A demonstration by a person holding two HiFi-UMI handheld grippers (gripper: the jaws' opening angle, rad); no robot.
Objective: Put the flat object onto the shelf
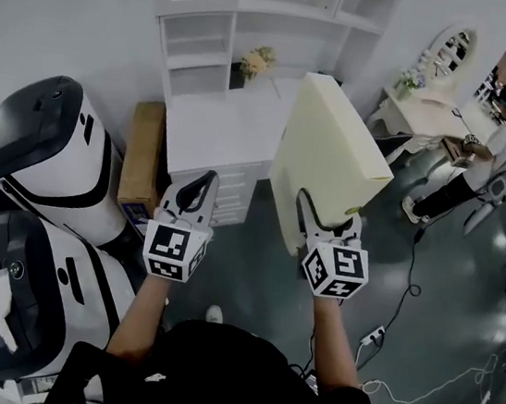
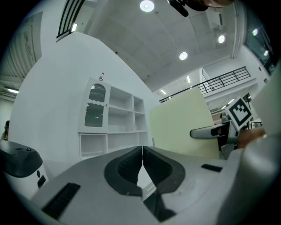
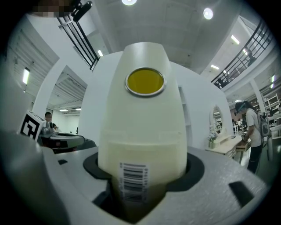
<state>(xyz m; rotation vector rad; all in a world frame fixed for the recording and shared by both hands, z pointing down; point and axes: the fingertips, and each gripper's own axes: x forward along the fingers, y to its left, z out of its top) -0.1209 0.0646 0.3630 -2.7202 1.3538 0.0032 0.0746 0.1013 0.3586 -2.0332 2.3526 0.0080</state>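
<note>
Only the right gripper view shows the board's (image 3: 142, 110) edge: one barcode (image 3: 133, 181) and one yellow disc (image 3: 145, 81), perhaps a sticker. The right claw (image 1: 328, 213) grasps the one board upright at 1 o'clock, apart from the one shelf (image 1: 251, 19) at 12. The left claw (image 2: 142, 151) is clenched and empty. Two robots (image 1: 36, 147) stand at 9.

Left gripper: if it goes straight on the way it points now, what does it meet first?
Probably the white shelf unit: the left gripper, jaws together, aims level at its lower compartments. Nothing shows between them, though depth is unclear. The cream panel in the right gripper is beside that line.
</note>
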